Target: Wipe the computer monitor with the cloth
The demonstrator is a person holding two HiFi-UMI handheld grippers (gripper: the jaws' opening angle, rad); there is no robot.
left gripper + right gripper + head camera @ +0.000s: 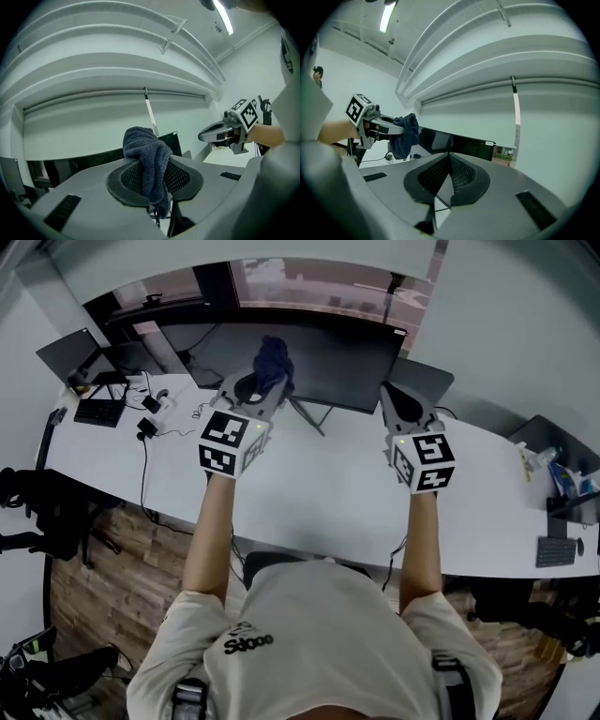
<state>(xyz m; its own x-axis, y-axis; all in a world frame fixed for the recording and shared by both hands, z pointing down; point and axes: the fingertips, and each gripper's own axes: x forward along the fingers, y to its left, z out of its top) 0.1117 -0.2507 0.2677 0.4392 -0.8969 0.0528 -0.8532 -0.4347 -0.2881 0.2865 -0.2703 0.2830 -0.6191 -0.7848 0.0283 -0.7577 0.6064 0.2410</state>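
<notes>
A wide black computer monitor (328, 357) stands on the white desk (309, 484), its screen dark. My left gripper (264, 381) is shut on a dark blue cloth (273, 356), which bunches up above the jaws right in front of the screen's left-middle part. In the left gripper view the cloth (151, 159) hangs pinched between the pads. My right gripper (395, 401) hovers beside the monitor's right edge, shut with nothing in it. The right gripper view shows the monitor (459, 143) ahead and the left gripper (401, 127) with the cloth (406, 132) at left.
A laptop (80, 357), a keyboard (98, 412), cables and small adapters (150, 423) lie on the desk's left part. A second dark screen (424, 381) stands right of the monitor. Bottles (562, 479) and a keyboard (555, 551) sit at far right. Chairs (42, 512) stand at left.
</notes>
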